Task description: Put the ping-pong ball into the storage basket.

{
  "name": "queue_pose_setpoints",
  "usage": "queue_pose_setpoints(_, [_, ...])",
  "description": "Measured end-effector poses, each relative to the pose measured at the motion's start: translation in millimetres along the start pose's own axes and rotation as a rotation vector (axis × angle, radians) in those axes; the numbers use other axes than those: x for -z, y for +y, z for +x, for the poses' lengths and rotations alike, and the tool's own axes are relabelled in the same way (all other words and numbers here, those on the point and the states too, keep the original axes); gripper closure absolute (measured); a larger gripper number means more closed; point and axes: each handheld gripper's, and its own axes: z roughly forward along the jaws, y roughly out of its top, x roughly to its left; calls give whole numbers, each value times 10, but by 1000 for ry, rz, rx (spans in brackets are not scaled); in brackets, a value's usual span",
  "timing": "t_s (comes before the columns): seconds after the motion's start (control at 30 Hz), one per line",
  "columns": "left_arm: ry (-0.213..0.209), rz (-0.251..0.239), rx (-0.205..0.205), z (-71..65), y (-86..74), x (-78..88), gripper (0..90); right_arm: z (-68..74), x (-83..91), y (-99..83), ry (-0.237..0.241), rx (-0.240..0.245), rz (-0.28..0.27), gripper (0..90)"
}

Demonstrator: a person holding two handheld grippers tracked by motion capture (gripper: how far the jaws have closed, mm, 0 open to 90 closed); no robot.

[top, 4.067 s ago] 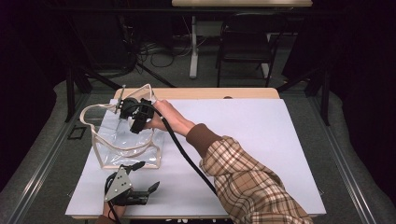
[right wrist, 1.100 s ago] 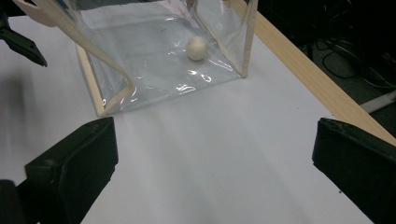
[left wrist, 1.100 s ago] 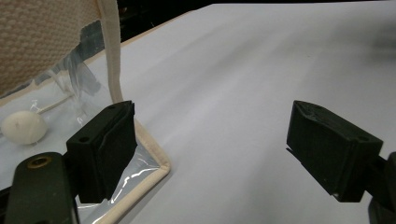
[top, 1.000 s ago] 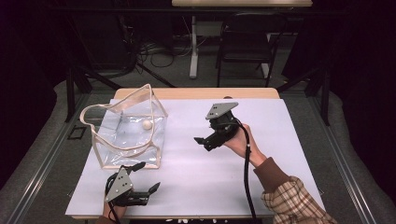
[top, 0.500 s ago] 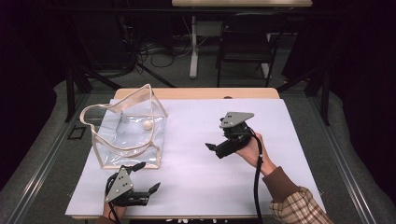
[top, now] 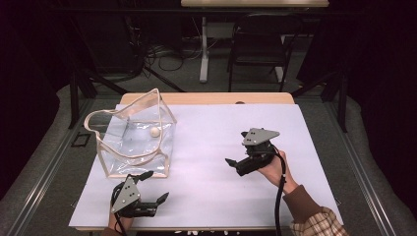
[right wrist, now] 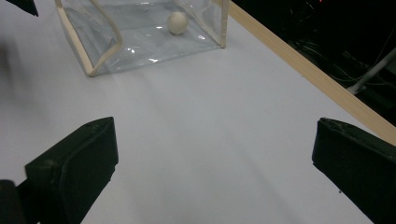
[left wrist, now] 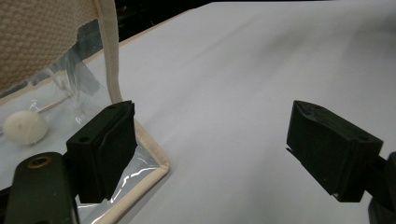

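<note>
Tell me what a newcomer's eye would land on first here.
Probably the clear bag with cream trim, standing open on the left of the white table, with a small white ball inside it. Next, the right gripper, fingers open and empty, held over the table's right half. The left gripper sits open at the near edge, just in front of the bag.

A clear plastic bag (top: 133, 142) with cream trim and a looped handle is seen standing open-topped on the far left of the table. A small white ball (top: 155, 132) is seen lying inside it on the bottom, toward the far right corner.
</note>
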Motion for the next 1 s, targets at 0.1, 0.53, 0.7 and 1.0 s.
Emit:
queue_pose_setpoints(0.1, [2, -1, 1, 0, 0, 1, 162, 6, 30, -63, -9, -4, -1, 0])
queue_pose_setpoints(0.53, [7, -3, 1, -5, -2, -6, 162, 23, 174, -311, -38, -21, -8, 0])
queue_pose_setpoints(0.7, [7, 0, -1, -6, -1, -4, 162, 35, 225, -407, -46, -31, -8, 0])
queue_pose_setpoints(1.0, [7, 2, -1, -6, -1, -7, 162, 62, 282, -600, -65, -37, 1, 0])
